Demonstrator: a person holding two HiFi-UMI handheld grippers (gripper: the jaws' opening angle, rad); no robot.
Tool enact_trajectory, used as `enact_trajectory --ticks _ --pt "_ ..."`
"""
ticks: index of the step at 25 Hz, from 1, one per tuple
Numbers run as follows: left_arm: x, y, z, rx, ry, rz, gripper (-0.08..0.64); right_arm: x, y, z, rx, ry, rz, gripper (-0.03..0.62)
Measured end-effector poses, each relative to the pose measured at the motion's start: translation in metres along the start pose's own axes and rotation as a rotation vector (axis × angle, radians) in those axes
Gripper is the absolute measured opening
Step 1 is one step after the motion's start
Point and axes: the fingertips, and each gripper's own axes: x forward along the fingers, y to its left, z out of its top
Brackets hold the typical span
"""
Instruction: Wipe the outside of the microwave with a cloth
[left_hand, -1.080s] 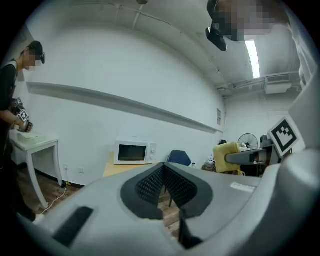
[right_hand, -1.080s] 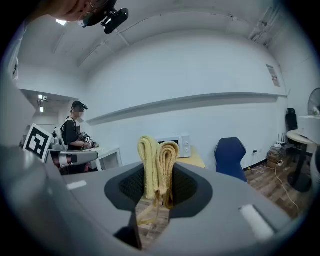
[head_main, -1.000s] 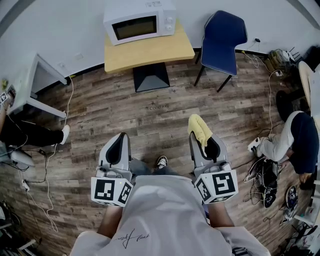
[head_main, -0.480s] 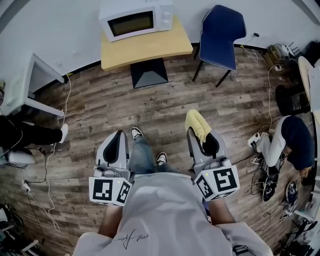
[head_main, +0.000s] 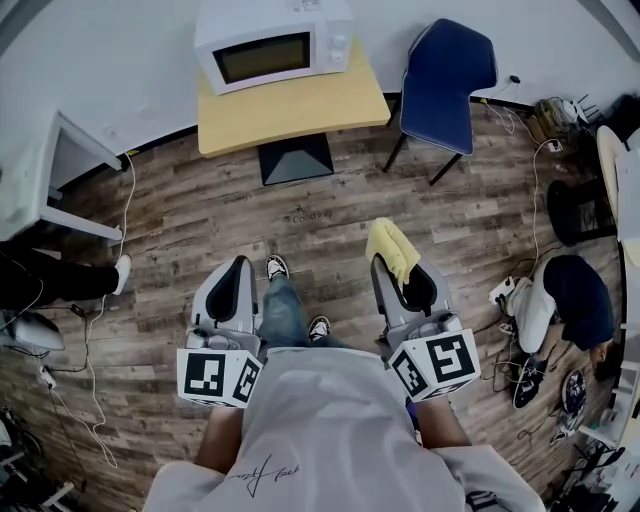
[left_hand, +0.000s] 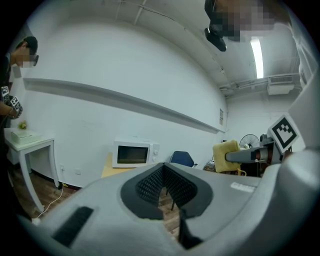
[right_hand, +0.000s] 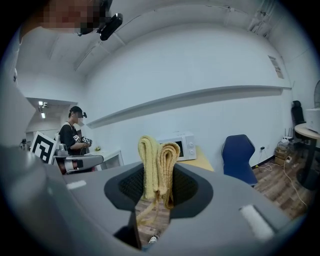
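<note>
Yellow cloth (head_main: 393, 250), folded, is pinched between the right gripper's (head_main: 398, 272) jaws, held low in front of the person. The left gripper (head_main: 238, 272) has its jaws together on nothing. The white microwave (head_main: 272, 45) stands on a wooden table (head_main: 300, 110), well apart from both.

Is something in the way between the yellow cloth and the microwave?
No, nothing visible blocks it. Only wooden floor lies between the folded yellow cloth, clamped in the right hand-held gripper, and the white microwave on its light wooden table. The blue chair stands off to the right.
</note>
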Motion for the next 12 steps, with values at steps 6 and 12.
enact_trajectory --ticks 6,12 --pt "0.044 0.04 0.023 0.003 -0.006 -0.001 -0.009 0.059 0.004 0.024 -0.022 -0.006 0.042 0.129" --pt "0.086 0.081 0.049 0.036 0.011 -0.04 -0.009 0.119 0.023 0.048 0.005 0.02 0.134 0.126"
